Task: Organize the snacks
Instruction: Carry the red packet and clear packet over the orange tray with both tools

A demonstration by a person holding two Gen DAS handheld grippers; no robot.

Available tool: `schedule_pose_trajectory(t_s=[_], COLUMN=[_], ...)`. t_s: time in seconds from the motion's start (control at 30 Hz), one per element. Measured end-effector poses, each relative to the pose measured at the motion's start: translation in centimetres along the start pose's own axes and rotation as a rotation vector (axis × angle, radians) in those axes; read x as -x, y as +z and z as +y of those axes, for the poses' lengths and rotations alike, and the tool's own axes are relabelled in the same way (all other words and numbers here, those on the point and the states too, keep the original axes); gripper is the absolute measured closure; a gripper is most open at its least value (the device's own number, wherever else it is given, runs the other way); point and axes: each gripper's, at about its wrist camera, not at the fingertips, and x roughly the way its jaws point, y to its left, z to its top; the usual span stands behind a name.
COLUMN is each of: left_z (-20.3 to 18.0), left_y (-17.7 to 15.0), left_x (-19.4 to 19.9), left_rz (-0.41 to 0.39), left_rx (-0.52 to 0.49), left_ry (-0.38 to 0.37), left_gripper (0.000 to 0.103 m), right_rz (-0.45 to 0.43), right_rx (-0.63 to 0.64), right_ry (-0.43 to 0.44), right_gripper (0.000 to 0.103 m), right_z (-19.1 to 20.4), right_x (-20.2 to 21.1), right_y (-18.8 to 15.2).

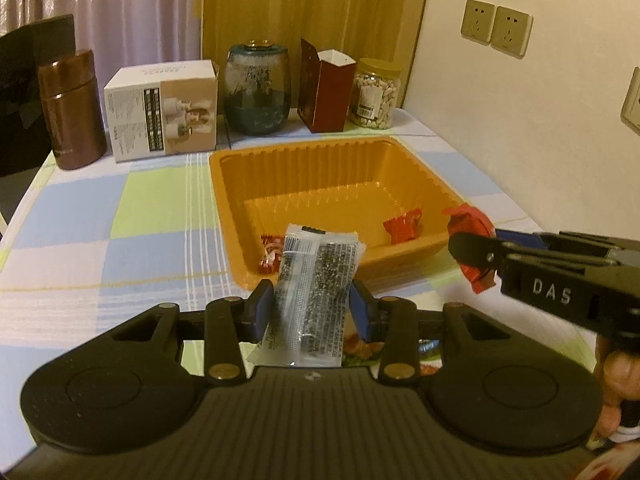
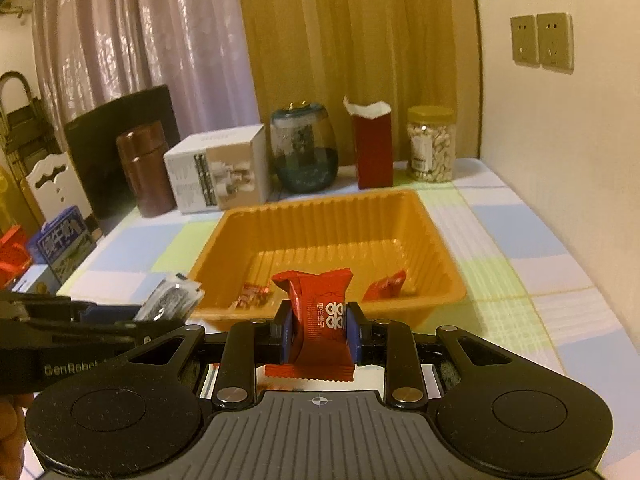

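A clear sesame bar packet is held by the left gripper, a red candy by the right gripper; the orange tray lies just beyond both, long axis left-right.

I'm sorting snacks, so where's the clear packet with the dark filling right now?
The clear packet is clamped in the left claw, held just short of the orange tray's near rim, left of the red snack in the right claw.

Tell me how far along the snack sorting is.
Done: two red snacks already lie in the orange tray. In hand: the left tool grips a clear sesame bar; the right tool grips a red packet. Left: dropping both in.
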Motion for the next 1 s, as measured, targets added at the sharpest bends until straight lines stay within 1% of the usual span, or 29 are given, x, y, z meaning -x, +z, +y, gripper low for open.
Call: schedule_pose_trajectory(t_s=[0.3, 0.4, 0.53, 0.83, 1.0], left_z=[0.2, 0.5, 0.8, 1.4, 1.6], left_y=[2.5, 3.1, 4.1, 5.2, 5.8], left_x=[-1.7, -2.4, -3.6, -6.4, -7.4], left_rz=[-0.03, -0.032, -0.042, -0.037, -0.035], left_rx=[-0.016, -0.002, -0.009, -0.012, -0.003], left_ry=[0.001, 0.001, 0.003, 0.002, -0.009], left_gripper=[0.066, 0.066, 0.066, 0.066, 0.066], right_rz=[-0.039, -0.047, -0.049, -0.008, 0.01], right_rx=[-0.055, -0.052, -0.069, -0.123, -0.137], right_ry=[-0.012, -0.01, -0.012, -0.019, -0.018], right_gripper=[0.075, 0.075, 0.075, 0.075, 0.075], right_z=[-1.1, -1.2, -1.7, -3.3, -3.6], right_x=[-1.4, -2.3, -3.9, -7.3, -8.1], right_y=[2.7, 3.6, 4.7, 5.5, 5.4])
